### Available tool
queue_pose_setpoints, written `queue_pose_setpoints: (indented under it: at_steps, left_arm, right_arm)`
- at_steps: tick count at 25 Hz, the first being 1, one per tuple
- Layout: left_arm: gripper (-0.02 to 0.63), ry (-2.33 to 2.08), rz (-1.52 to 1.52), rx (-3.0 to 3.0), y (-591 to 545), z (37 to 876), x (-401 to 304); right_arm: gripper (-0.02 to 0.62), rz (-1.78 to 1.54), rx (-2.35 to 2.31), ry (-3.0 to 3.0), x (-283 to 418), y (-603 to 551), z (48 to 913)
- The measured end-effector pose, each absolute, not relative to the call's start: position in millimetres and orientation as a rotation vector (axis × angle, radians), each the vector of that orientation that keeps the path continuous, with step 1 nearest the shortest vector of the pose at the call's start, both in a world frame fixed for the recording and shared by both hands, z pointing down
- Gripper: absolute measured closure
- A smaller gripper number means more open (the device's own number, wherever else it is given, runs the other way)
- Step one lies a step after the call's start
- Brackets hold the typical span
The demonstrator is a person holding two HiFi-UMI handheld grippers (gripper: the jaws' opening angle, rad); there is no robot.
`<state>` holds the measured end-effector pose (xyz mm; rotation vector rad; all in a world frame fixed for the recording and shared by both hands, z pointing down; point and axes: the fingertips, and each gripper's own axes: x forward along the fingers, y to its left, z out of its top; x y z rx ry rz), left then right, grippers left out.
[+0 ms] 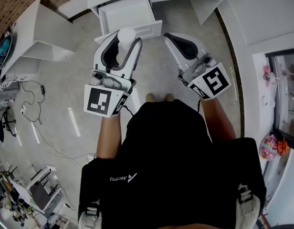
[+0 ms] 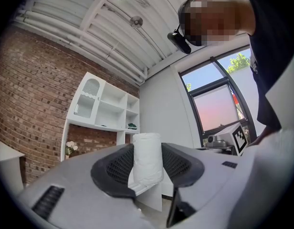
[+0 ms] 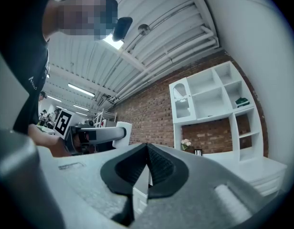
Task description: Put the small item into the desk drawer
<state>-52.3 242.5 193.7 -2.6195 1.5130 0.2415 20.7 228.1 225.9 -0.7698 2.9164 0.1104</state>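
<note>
1. The small white roll [image 2: 147, 159] is clamped between the pads of your left gripper [image 1: 127, 39]; it is not yet in the drawer.
2. The open drawer [image 1: 124, 12] lies at 12 o'clock from the roll. In the head view the roll overlaps the drawer's front edge.
3. Your right gripper [image 3: 147, 152], at 3 o'clock from the left one, has its jaws together on nothing.
4. As I judge it, the roll is picked up and the drawer stands open. You have yet to carry the roll over the cavity and release it.
</note>
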Motion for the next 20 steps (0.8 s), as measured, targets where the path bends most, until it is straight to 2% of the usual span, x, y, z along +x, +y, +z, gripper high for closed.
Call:
queue_pose_setpoints:
  at_steps: [10,20]
  left_arm:
    - [0.431,1.473,0.261,-2.650,229.2,202.8,-103.0]
    - [0.431,1.464,0.277,-2.671,202.2,211.8,-121.9]
  right_arm:
    - [0.595,0.126,-0.854,2.925,-21.2,219.1,233.9]
    - [0.595,0.140,-0.900,2.939,-32.7,194.6,238.0]
